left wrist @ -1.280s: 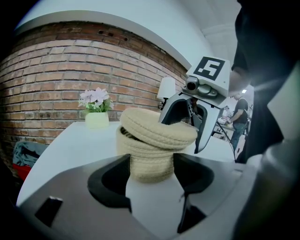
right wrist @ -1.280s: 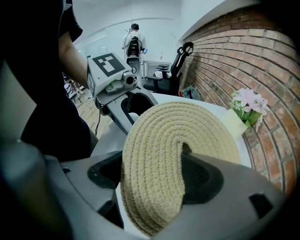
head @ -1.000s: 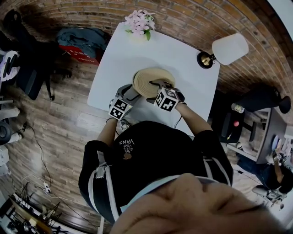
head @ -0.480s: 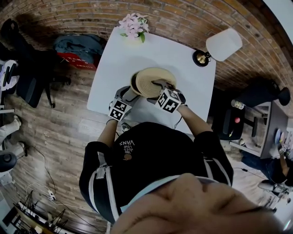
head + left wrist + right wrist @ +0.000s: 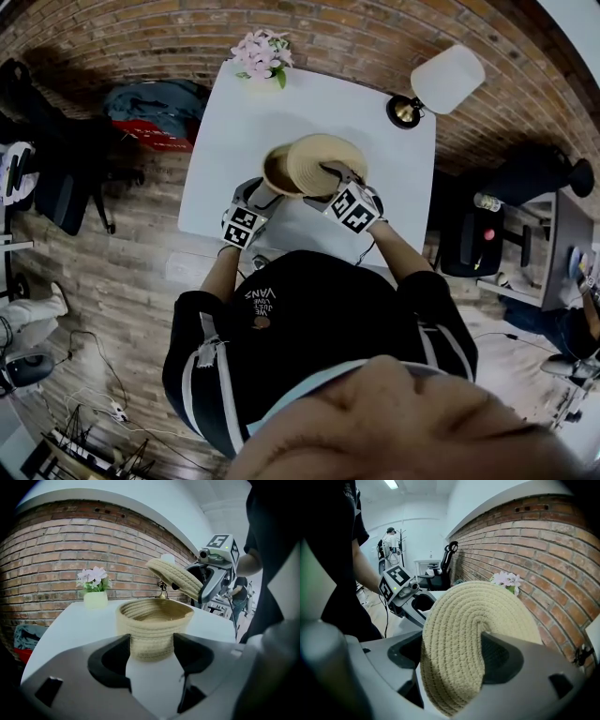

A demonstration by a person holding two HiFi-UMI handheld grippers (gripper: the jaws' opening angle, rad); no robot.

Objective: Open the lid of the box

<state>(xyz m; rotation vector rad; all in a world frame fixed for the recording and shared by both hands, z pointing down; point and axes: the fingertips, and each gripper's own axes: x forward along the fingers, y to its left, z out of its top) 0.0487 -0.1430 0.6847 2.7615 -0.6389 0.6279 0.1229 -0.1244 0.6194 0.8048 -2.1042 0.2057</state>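
Lid (image 5: 473,616), tilted above box (image 5: 154,618), pinched in right gripper (image 5: 454,654); left gripper (image 5: 151,645) seemingly clamps the box's wall.

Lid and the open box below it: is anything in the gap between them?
Nothing; the left gripper view shows bare air between the tilted lid, clamped in the right tongs, and the box rim.

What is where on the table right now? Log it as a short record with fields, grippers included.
box: round beige woven-rope box, upright on the white table, open
lid: flat round woven-rope lid, lifted off, held tilted above the box's rim
left gripper: fingers closed on the box's wall
right gripper: fingers closed on the lid's edge
far edge of table: pink flowers in a pale pot; white-shaded lamp
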